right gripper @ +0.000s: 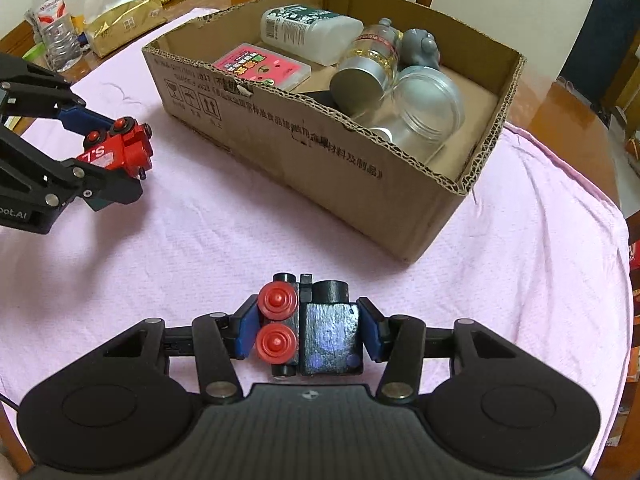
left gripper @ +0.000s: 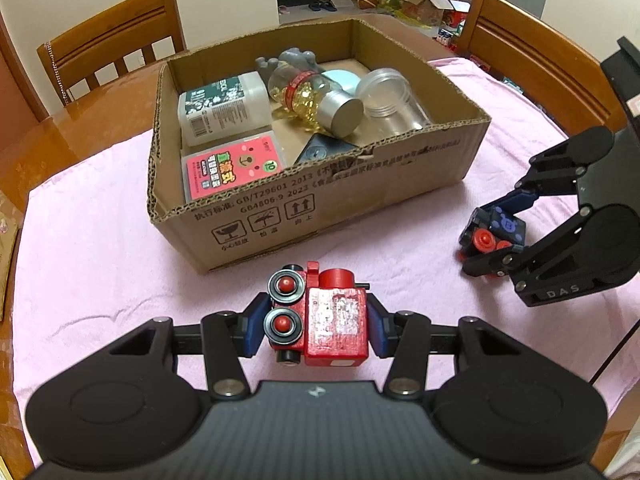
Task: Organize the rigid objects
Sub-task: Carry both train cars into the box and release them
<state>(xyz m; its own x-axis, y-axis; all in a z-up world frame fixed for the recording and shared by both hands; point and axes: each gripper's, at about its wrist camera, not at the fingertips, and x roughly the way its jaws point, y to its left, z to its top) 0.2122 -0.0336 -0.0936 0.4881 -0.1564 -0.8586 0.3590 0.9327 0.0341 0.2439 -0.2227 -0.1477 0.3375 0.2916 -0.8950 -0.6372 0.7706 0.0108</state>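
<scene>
On the table: a pink cloth (left gripper: 100,216) covers a glossy wooden table (left gripper: 40,148).
Room: wooden chairs (left gripper: 116,52) stand at the far side, at 11 and 1 o'clock in the left wrist view; a cluttered floor shows through a doorway at 12.
Box: an open cardboard box (left gripper: 320,196) sits mid-cloth, holding a white bottle (left gripper: 224,108), a pink card pack (left gripper: 234,164), a capsule bottle (left gripper: 316,100), a clear jar (left gripper: 390,96) and a grey figure (left gripper: 290,60).
Side items: water bottle (right gripper: 52,20) and gold pouch (right gripper: 124,20) at 10 o'clock in the right wrist view.
Left gripper (left gripper: 316,324): clamped on a red toy train (left gripper: 320,320), red block body, scuffed label, black-rimmed wheels facing left.
Right gripper (right gripper: 308,328): clamped on a dark blue toy train (right gripper: 316,328), red wheels facing left.
Position: both trains are held near the cloth, outside the box, near its front.
</scene>
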